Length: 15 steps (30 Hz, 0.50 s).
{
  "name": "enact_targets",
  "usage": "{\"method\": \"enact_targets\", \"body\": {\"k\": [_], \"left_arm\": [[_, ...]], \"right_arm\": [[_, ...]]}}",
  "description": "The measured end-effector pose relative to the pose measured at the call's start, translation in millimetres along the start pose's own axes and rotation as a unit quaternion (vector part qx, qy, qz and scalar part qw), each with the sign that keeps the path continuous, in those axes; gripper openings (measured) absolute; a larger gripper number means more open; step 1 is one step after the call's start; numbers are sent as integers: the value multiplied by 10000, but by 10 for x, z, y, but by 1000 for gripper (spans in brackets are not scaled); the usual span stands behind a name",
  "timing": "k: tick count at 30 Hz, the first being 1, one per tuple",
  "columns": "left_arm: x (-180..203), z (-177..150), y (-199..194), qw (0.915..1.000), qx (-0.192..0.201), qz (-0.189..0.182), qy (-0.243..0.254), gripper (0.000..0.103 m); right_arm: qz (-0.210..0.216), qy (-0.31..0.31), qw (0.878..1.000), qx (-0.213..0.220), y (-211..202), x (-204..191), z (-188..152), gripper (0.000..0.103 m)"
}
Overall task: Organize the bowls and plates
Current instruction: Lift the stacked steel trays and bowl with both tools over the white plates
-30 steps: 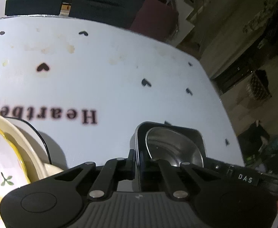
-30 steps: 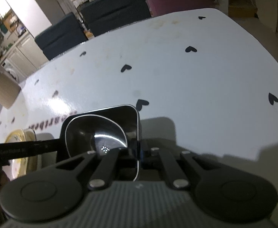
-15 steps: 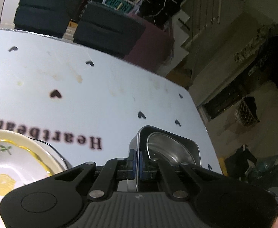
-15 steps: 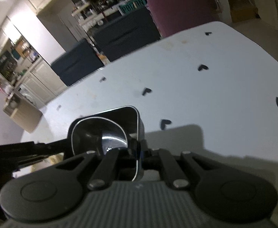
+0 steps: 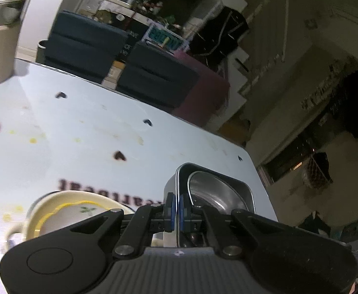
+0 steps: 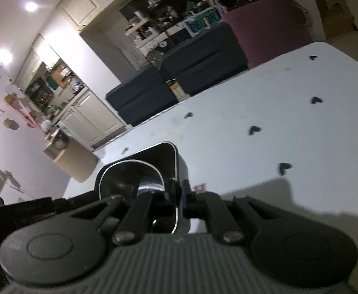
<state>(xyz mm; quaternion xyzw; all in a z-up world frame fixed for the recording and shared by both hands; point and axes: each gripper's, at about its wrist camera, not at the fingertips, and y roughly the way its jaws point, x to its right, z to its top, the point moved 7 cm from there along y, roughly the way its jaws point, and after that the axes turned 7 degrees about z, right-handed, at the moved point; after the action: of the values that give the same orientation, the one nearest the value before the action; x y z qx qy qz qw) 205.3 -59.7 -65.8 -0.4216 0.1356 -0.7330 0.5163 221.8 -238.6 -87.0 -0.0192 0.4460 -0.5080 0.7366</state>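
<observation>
Steel tray (image 5: 237, 191) higher, bowl (image 5: 208, 191) inside

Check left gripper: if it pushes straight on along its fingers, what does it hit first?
Past the metal bowl it is clamped on, the left gripper would likely meet bare white tabletop near the far edge; depth is uncertain.
</observation>
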Motion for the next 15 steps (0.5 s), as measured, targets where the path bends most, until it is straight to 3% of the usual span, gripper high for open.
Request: {"method": "enact_targets", "body": {"k": [9,15], "left_arm": [[-499,35,-378,9989,224,186,-366,3],[-811,-22,-453,9978,138,390,-512,3]], "right_arm": [[347,158,9992,-97,321,-345,-57,6],[454,296,9974,-481,444,-448,-211,5]]}}
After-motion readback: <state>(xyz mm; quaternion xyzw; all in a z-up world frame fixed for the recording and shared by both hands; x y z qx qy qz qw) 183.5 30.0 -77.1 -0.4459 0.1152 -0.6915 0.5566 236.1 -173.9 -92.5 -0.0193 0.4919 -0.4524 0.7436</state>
